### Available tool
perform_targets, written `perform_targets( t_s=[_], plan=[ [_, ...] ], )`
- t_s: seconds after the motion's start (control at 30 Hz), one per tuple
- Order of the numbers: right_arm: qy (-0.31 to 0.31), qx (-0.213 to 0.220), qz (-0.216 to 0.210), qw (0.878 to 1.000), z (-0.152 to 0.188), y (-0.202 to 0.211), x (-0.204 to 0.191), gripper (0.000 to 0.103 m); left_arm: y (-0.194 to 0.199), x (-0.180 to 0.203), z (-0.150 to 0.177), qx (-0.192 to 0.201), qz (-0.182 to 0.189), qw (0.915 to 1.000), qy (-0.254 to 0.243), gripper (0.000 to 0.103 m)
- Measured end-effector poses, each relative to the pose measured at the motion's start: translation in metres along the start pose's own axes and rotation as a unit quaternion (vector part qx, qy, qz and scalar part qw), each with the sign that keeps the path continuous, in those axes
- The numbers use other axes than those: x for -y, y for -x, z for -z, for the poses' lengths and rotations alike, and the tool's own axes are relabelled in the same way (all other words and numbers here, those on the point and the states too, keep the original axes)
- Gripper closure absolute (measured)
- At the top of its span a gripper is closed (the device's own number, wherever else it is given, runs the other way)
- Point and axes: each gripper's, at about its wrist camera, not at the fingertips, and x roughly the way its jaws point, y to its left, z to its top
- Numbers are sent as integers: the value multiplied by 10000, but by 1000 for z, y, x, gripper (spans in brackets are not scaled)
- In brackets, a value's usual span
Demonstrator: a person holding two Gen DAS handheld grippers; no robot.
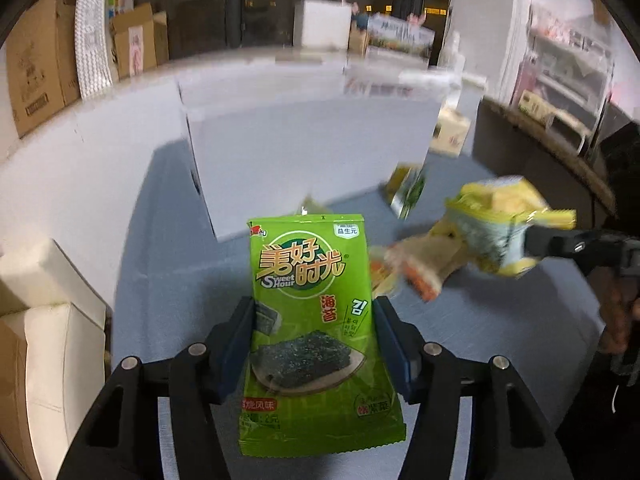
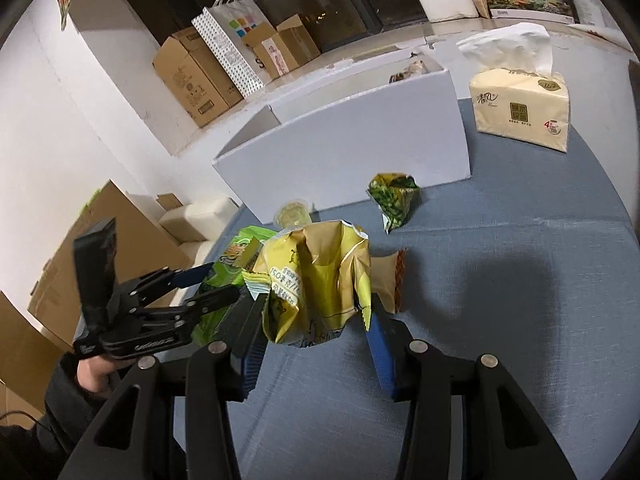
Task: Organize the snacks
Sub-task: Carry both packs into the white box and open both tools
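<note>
My left gripper [image 1: 314, 312] is shut on a green seaweed snack packet [image 1: 312, 312], held upright above the blue table; it also shows in the right wrist view [image 2: 230, 264]. My right gripper [image 2: 316, 304] is shut on a crumpled yellow snack bag [image 2: 316, 284], also seen blurred in the left wrist view [image 1: 492, 228]. A white open box [image 2: 360, 140] stands beyond both. On the table lie a crumpled green-yellow bag [image 2: 394, 200], a small jelly cup [image 2: 292, 212] and a tan packet with an orange edge [image 2: 390, 280].
A tissue pack [image 2: 520, 108] stands on the blue table [image 2: 520, 300] to the right of the box. Cardboard boxes [image 2: 192, 76] and a paper bag line the wall on the floor beyond. More cartons [image 1: 48, 352] sit left of the table.
</note>
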Motion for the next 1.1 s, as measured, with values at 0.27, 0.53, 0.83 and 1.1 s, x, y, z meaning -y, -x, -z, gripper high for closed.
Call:
perform_targets(
  t_s=[0.27, 0.53, 0.83, 1.1],
  plan=[
    [144, 370, -122, 9991, -30, 22, -13, 53, 42, 0, -44, 744, 32, 9972, 34, 39],
    [325, 815, -85, 9961, -89, 31, -29, 53, 30, -14, -112, 1044, 8, 9942, 247, 39],
    [523, 810, 313, 9948, -175, -8, -34, 53, -12, -32, -180, 1021, -376, 9932, 404, 39],
    [320, 713, 700, 9945, -222, -51, -13, 25, -62, -46, -210, 708, -703, 9923, 737, 12]
  ],
)
